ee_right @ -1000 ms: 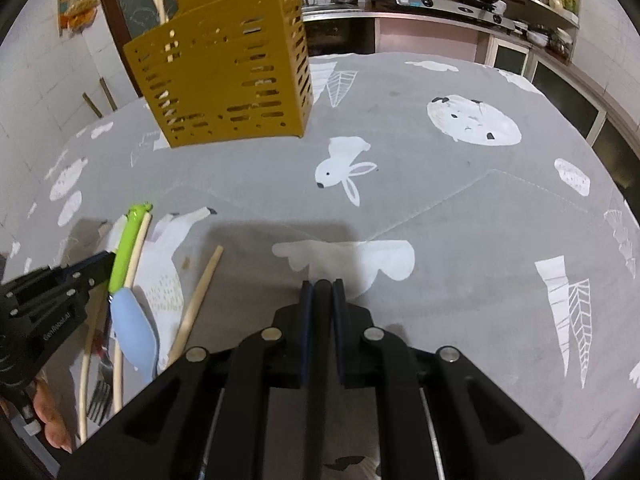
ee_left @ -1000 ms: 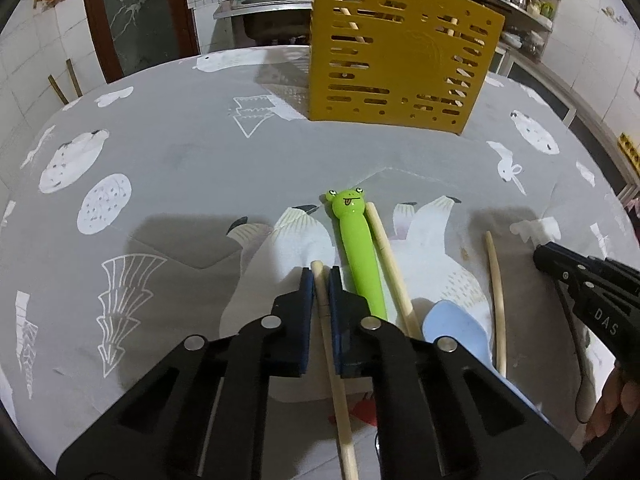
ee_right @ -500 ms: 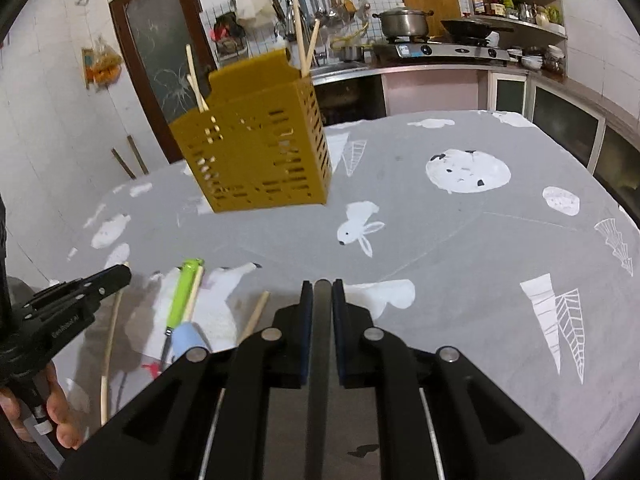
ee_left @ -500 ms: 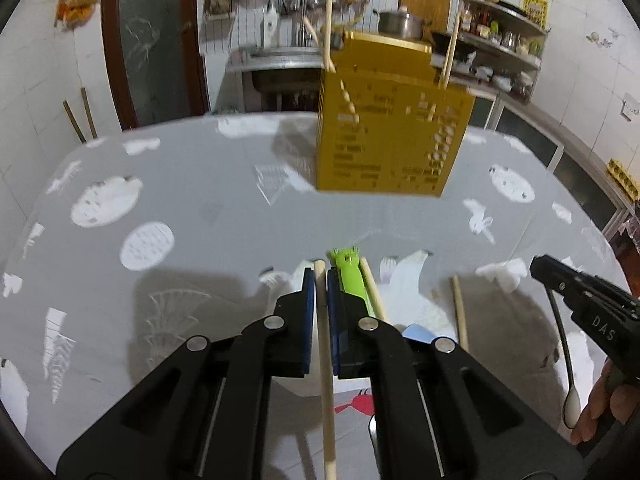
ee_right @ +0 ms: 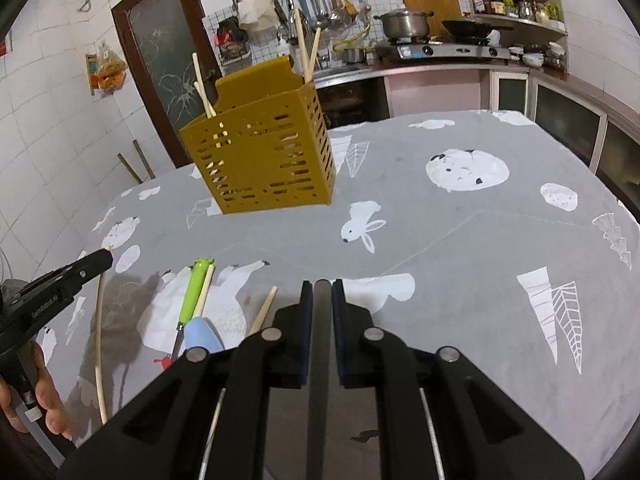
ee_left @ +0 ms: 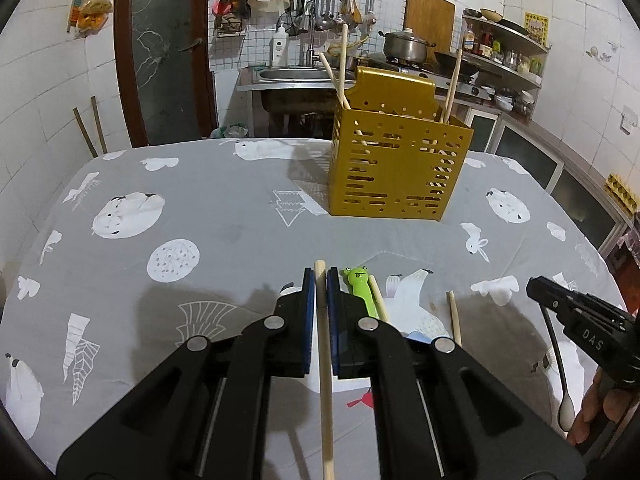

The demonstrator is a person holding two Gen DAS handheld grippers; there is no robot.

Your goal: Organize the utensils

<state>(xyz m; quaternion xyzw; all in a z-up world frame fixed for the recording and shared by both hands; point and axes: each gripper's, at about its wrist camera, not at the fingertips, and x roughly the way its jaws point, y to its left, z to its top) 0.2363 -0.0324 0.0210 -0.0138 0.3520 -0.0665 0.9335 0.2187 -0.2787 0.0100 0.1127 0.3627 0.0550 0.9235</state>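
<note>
My left gripper (ee_left: 320, 276) is shut on a wooden chopstick (ee_left: 325, 360) and holds it clear of the grey tablecloth; in the right wrist view the same gripper (ee_right: 100, 260) shows at the left with the chopstick (ee_right: 99, 340) hanging below it. My right gripper (ee_right: 321, 286) is shut on the flat grey handle of a metal spoon (ee_left: 554, 344), whose bowl hangs down at the right of the left wrist view. The yellow slotted utensil holder (ee_left: 400, 168) stands upright at the far side of the table with several chopsticks in it.
On the cloth between the grippers lie a green frog-headed utensil (ee_left: 360, 284), a chopstick (ee_left: 378, 298) beside it, another chopstick (ee_left: 454, 320) and a pale blue spoon head (ee_right: 202, 334). A person's hands show at the frame edges. A kitchen counter and sink stand beyond the table.
Both grippers have risen and tipped upward, so more of the kitchen shows. The left gripper has lifted its chopstick off the cloth. Both stay shut.
</note>
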